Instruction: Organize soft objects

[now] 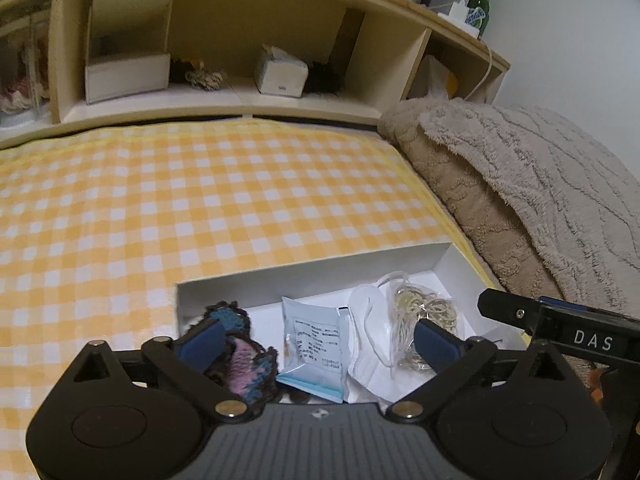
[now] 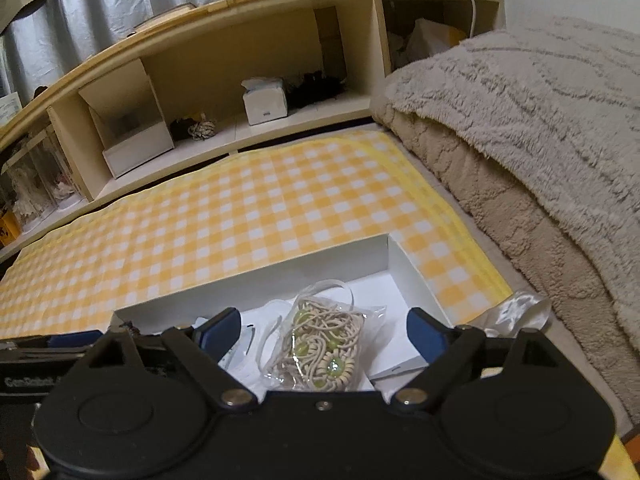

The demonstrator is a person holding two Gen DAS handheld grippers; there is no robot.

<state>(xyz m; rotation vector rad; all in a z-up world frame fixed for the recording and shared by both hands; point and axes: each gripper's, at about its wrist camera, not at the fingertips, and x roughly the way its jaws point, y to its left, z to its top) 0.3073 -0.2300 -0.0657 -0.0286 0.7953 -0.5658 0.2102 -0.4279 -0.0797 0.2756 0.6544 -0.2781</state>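
Observation:
A white open box (image 1: 320,268) lies on the yellow checked cloth (image 1: 200,200). In it are a crocheted brown, pink and blue piece (image 1: 244,356), a light blue sealed packet (image 1: 312,348), a white face mask (image 1: 368,336) and a clear bag of beige hair ties (image 1: 424,312). My left gripper (image 1: 318,338) is open just above the box, holding nothing. My right gripper (image 2: 324,332) is open above the bag of hair ties (image 2: 320,348) in the box (image 2: 404,264), also empty. The right gripper's body (image 1: 560,328) shows at the right of the left wrist view.
A wooden headboard shelf (image 1: 240,100) holds a white carton (image 1: 124,72), a tissue pack (image 1: 280,72) and dark small items. A folded beige fleece blanket (image 1: 520,184) lies to the right. A green bottle (image 1: 480,4) stands on the shelf top. A clear wrapper (image 2: 520,312) lies beside the box.

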